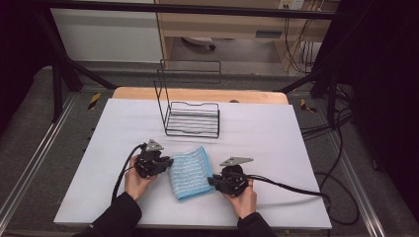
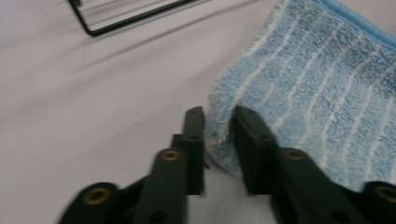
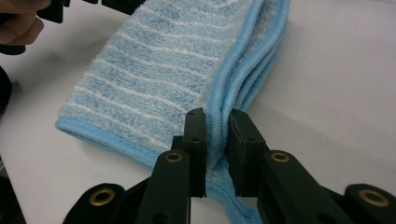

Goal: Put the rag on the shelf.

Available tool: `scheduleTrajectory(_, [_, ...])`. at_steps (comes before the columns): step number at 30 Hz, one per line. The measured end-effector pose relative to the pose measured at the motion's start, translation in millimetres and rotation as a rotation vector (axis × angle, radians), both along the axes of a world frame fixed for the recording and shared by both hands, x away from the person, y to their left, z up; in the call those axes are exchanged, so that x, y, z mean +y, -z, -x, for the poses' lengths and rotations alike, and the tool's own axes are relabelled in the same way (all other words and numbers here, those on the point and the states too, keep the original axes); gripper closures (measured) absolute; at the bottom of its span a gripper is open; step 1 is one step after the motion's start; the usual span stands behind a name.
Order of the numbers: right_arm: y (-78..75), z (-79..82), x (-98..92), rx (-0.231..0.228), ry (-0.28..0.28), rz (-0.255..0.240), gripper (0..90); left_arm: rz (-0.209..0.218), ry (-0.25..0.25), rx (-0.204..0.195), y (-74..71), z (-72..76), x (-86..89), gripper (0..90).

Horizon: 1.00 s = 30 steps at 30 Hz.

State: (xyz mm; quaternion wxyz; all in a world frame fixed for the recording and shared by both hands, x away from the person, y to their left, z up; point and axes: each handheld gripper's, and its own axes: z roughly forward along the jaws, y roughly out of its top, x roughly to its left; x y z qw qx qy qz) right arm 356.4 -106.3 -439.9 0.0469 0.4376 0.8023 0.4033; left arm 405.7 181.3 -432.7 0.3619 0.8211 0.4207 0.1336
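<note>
A white tabletop (image 1: 276,148) spans the frame; a black wire rack (image 1: 190,111) stands upper centre. Lower centre lies a folded blue towel (image 1: 190,173), its edges pinched by the left gripper (image 2: 218,126) and right gripper (image 3: 217,128).

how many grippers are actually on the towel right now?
2. The left gripper pinches the towel at its left edge; the right gripper pinches its folded, bound edge on the right side. Wire rack sits beyond, untouched.

Black wire rack (image 1: 190,111) upright on white table (image 1: 276,148).
</note>
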Motion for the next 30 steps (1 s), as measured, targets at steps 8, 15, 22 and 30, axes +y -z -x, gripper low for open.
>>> scheduleTrajectory(8, [-9.3,-0.1,-18.3,-0.076,-0.048,-0.019,52.1,0.091,-0.046,0.016,-20.4,33.4,15.8,37.8])
scheduleTrajectory(15, [-16.9,-1.1,-54.2,-0.185,-0.056,-0.037,30.6,0.047,0.040,0.081,-7.0,68.7,-9.9,35.2])
scheduleTrajectory(22, [-6.6,-4.7,-70.6,-0.184,-0.054,-0.070,17.4,0.048,0.037,0.100,5.3,75.5,-24.0,48.5])
scheduleTrajectory(30, [0.8,-7.5,-66.6,-0.163,-0.034,-0.044,13.3,0.055,0.043,0.117,9.4,81.9,-28.4,63.9])
